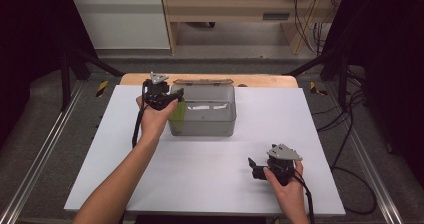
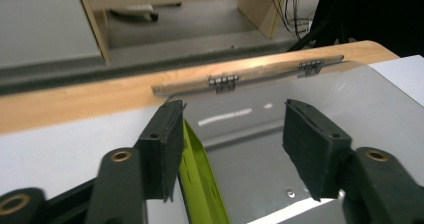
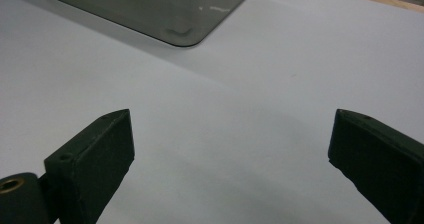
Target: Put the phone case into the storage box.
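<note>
A clear plastic box (image 1: pixel 202 109) with a hinged lid (image 2: pixel 223 80) folded back stands at the far middle of the white table top (image 1: pixel 210 159). A flat lime-green thing (image 1: pixel 178 110) leans inside the box against its left wall. My left gripper (image 1: pixel 172 96) hangs over that left end of the box with its jaws apart. In the left gripper view the green thing (image 2: pixel 200 179) lies just inside the left jaw, and no pad presses on it. My right gripper (image 1: pixel 254 166) rests low at the near right, open and empty, pointing left. A corner of the box (image 3: pixel 150 4) lies ahead of it.
A wooden table edge (image 1: pixel 260 80) runs behind the white sheet. Beyond it stand a wooden desk (image 1: pixel 225 9) and cables (image 1: pixel 307 24) on the floor. Metal rails (image 1: pixel 45 149) flank the table on both sides. Bare white surface (image 3: pixel 225 84) lies between the right gripper and the box.
</note>
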Motion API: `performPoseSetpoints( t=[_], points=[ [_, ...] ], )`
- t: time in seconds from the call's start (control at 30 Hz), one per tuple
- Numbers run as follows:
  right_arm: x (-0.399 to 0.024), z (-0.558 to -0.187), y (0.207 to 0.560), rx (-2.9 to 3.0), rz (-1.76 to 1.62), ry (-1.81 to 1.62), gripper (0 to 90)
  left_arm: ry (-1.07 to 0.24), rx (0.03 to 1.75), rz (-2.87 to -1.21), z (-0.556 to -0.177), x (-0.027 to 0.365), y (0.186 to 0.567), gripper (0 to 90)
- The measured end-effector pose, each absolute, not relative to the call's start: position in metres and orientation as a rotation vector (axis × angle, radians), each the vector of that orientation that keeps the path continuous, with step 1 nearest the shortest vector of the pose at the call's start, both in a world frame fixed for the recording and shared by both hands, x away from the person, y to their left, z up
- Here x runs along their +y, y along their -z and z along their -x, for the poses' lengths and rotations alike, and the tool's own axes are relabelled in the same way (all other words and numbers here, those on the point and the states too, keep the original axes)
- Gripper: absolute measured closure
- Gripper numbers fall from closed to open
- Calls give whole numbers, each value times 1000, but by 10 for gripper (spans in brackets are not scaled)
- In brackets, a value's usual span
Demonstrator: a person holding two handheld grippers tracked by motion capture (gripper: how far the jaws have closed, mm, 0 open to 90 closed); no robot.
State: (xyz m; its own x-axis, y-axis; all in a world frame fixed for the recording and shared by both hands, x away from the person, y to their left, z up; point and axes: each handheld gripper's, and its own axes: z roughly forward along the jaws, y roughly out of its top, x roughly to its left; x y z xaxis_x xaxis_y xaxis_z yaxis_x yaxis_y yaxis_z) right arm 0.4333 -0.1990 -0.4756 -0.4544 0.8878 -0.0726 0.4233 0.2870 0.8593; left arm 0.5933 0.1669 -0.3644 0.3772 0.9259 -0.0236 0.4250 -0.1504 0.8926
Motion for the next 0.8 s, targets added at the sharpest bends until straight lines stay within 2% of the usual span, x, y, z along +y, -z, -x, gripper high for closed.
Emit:
performPoseSetpoints(
  t=[0.13,0.4,0.5,0.8],
  points=[
    [-199,-433,475,2003,-1167,-1088,50,-723,1139,-1714,-589,167,362,297],
    [-199,-433,475,2000,-1165,-1091,50,-752,1043,-1681,-580,165,360,212],
    [-199,-433,475,2000,-1164,-1090,51,-742,1024,-1674,-578,165,361,148],
    [-199,-432,475,1998,-1162,-1090,50,-726,990,-1659,-574,167,364,73]
  ],
)
